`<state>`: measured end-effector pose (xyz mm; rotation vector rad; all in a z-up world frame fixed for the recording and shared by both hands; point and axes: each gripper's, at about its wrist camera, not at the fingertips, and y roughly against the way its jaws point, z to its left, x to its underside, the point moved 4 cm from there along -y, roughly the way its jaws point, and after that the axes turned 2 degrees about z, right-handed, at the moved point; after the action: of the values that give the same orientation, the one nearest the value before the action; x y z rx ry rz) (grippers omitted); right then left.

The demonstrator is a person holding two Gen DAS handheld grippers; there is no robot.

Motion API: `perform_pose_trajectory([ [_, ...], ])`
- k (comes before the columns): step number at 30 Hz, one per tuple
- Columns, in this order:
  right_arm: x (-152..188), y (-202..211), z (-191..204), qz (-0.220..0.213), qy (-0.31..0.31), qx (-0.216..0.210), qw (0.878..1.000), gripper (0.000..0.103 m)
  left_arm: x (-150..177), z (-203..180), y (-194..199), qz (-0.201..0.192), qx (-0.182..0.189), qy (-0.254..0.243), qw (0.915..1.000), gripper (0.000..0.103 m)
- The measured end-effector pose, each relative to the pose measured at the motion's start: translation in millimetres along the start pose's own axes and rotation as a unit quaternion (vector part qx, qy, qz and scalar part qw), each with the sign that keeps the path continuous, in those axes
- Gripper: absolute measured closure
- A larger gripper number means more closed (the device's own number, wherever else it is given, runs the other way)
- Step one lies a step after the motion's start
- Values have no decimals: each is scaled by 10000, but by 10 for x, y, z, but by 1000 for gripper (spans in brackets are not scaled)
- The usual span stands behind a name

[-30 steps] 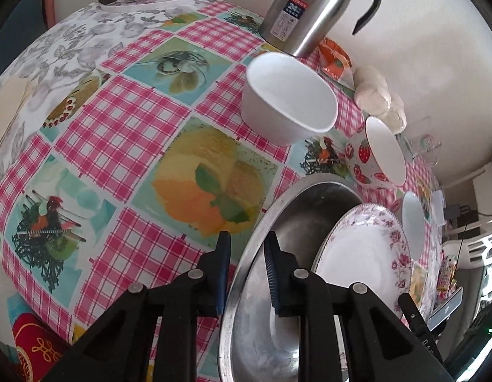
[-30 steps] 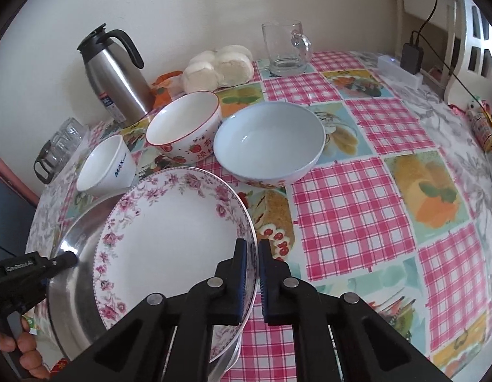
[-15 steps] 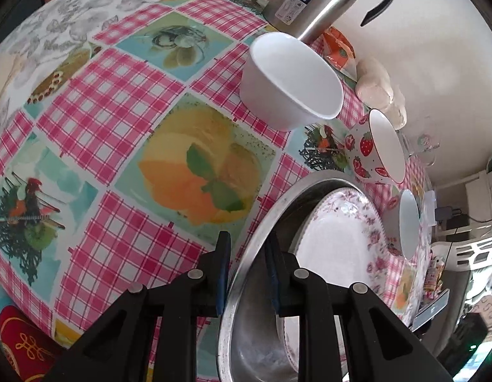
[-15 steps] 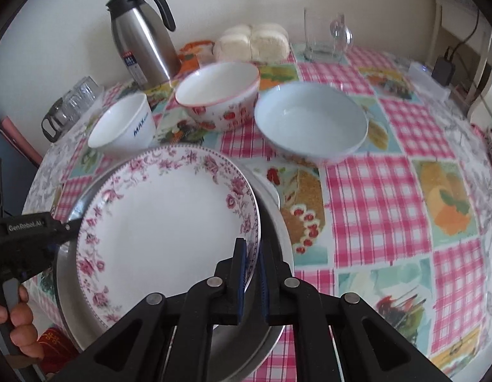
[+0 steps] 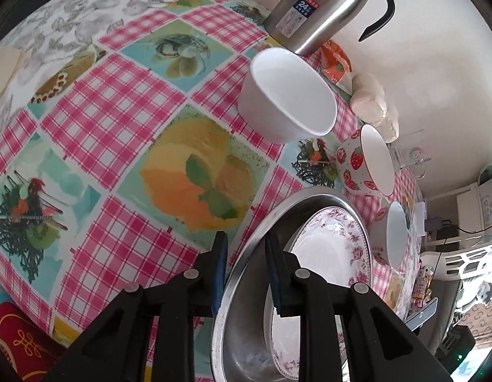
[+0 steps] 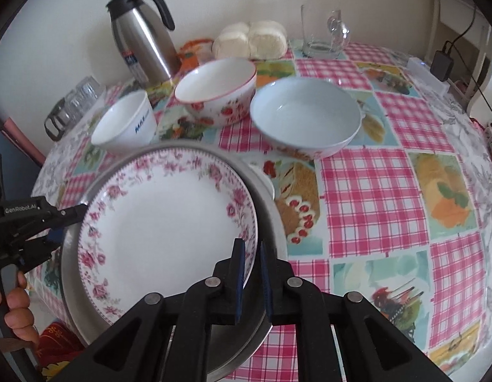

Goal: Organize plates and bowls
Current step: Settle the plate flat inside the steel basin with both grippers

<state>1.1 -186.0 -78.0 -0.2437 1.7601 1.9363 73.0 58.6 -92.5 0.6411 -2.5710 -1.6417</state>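
A white plate with a pink flower border (image 6: 163, 222) lies tilted inside a wide steel pan (image 6: 271, 219) at the table's near left. My right gripper (image 6: 252, 248) holds the plate's right rim between its blue pads; its jaws are just starting to open. My left gripper (image 5: 246, 245) is shut on the pan's left rim (image 5: 242, 254), and the plate (image 5: 329, 254) lies just beyond it. In the right wrist view the left gripper (image 6: 74, 216) reaches the pan from the left. Behind the pan stand a white bowl (image 6: 125, 124), a strawberry bowl (image 6: 217, 92) and a pale blue bowl (image 6: 306, 117).
A steel thermos (image 6: 144, 47), a bag of buns (image 6: 249, 39) and a glass mug (image 6: 322, 31) line the wall. Drinking glasses (image 6: 74, 105) stand at the far left. A person's hand (image 6: 16, 312) grips the left tool. The checked tablecloth (image 6: 389, 222) covers the table.
The plate has come down from a steep tilt and now lies lower inside the steel pan. Both grippers rolled slightly but stayed in place.
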Motion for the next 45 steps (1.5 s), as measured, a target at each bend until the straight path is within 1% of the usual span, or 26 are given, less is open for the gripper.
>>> perform_pose_trajectory([
  [5, -16, -2, -161, -35, -387, 19, 9992, 89, -25, 6, 41, -68, 4, -11, 10000, 80],
  [6, -16, 6, -190, -34, -442, -5, 9990, 85, -25, 8, 46, -71, 4, -15, 10000, 80],
  [9, -12, -28, -209, 37, -541, -110, 9985, 84, -11, 5, 49, -41, -53, -88, 9999, 80],
  [14, 10, -76, -212, 145, -591, -177, 9980, 84, 13, 13, -45, 87, -106, -76, 9999, 80],
  [16, 10, -77, -215, 140, -614, -227, 9978, 84, 23, 0, -59, 79, -120, -107, 9998, 80],
  [21, -11, -60, -185, 56, -522, -181, 9985, 85, 19, -25, -71, 67, -159, -180, 9997, 80],
  [27, -64, -46, -219, -84, -556, -188, 9982, 85, -9, -90, -133, 50, -252, -323, 9991, 80],
  [32, -115, -35, -261, -220, -663, -186, 9974, 85, -25, -134, -188, 88, -236, -400, 9989, 80],
  [40, -196, -61, -296, -332, -682, -72, 9971, 85, -48, -236, -238, 80, -237, -617, 9978, 80],
  [45, -228, -72, -299, -379, -637, -9, 9972, 85, -45, -290, -254, 58, -327, -774, 9964, 80],
])
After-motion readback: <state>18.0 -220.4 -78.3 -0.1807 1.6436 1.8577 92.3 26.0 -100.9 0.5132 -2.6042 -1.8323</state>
